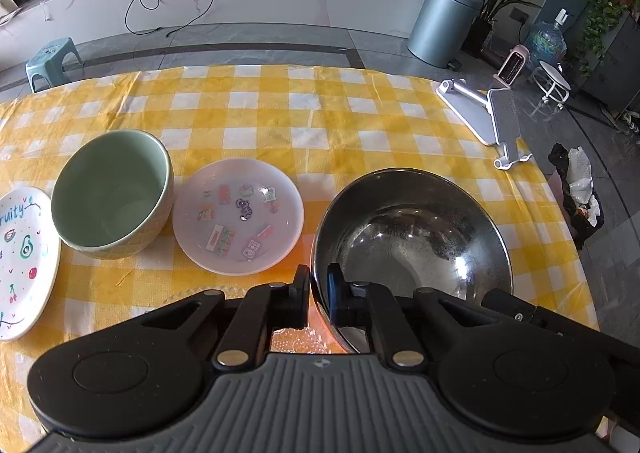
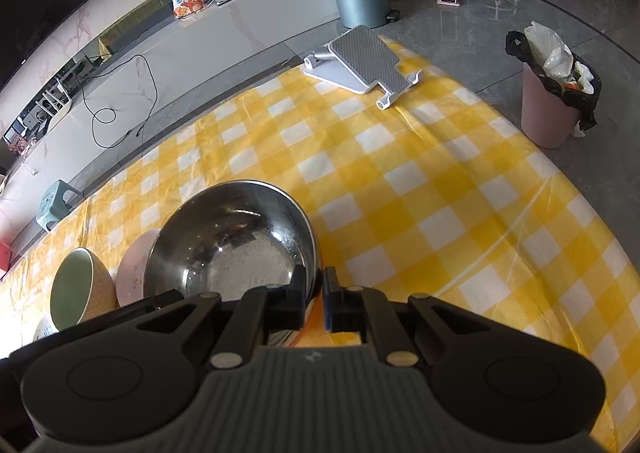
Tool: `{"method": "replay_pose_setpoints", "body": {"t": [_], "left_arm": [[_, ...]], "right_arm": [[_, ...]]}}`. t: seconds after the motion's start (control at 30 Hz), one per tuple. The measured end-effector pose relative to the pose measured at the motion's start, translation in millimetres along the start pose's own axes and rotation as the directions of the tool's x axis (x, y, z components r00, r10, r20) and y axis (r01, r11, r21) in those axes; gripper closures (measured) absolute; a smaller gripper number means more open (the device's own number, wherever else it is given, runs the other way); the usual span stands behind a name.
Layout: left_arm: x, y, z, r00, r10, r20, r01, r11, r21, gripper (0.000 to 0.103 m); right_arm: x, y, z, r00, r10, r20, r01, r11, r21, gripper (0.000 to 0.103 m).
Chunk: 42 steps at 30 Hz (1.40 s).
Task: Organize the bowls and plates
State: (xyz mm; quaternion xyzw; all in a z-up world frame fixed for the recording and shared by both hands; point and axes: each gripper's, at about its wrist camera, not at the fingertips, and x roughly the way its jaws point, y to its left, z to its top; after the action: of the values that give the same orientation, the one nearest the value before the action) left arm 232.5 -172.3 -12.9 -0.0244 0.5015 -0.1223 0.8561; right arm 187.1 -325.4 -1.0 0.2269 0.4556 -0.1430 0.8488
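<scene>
Both grippers, left (image 1: 319,295) and right (image 2: 319,299), pinch steel bowl (image 1: 412,229) rim at 7 and 5 o'clock. Lift level together, then nest beside green bowl (image 1: 112,193).

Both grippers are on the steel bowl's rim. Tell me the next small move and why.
Probably lift the steel bowl straight up a little with both hands. The left gripper and right gripper are each shut on its near rim, so the grip looks made, and the bowl sits on the checked cloth close beside the pink plate.
</scene>
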Motion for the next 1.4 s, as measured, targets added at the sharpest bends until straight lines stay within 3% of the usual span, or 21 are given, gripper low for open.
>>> {"method": "replay_pose_setpoints", "body": {"t": [0.23, 0.5, 0.83, 1.07, 1.4], "left_arm": [[-11, 1, -2, 1.0, 0.0, 0.01, 0.0, 1.0, 0.001, 0.094], [-54, 12, -13, 0.999, 0.031, 0.042, -0.031, 1.0, 0.005, 0.094], [-126, 55, -52, 0.991, 0.097, 0.091, -0.093, 0.994, -0.049, 0.093], [-177, 81, -85, 0.981, 0.137, 0.139, -0.127, 0.989, -0.079, 0.093], [-242, 129, -134, 0.973, 0.13, 0.189, -0.09, 0.974, -0.206, 0.093]], "right_arm": [[-9, -1, 0, 1.0, 0.021, 0.006, -0.021, 1.0, 0.01, 0.098], [-41, 8, -17, 0.996, 0.077, 0.035, -0.076, 0.997, -0.021, 0.097], [-96, 46, -71, 0.984, 0.165, 0.073, -0.151, 0.974, -0.166, 0.098], [-133, 63, -116, 0.972, 0.227, 0.053, -0.213, 0.957, -0.198, 0.098], [-200, 94, -168, 0.951, 0.298, 0.085, -0.261, 0.918, -0.299, 0.097]]}}
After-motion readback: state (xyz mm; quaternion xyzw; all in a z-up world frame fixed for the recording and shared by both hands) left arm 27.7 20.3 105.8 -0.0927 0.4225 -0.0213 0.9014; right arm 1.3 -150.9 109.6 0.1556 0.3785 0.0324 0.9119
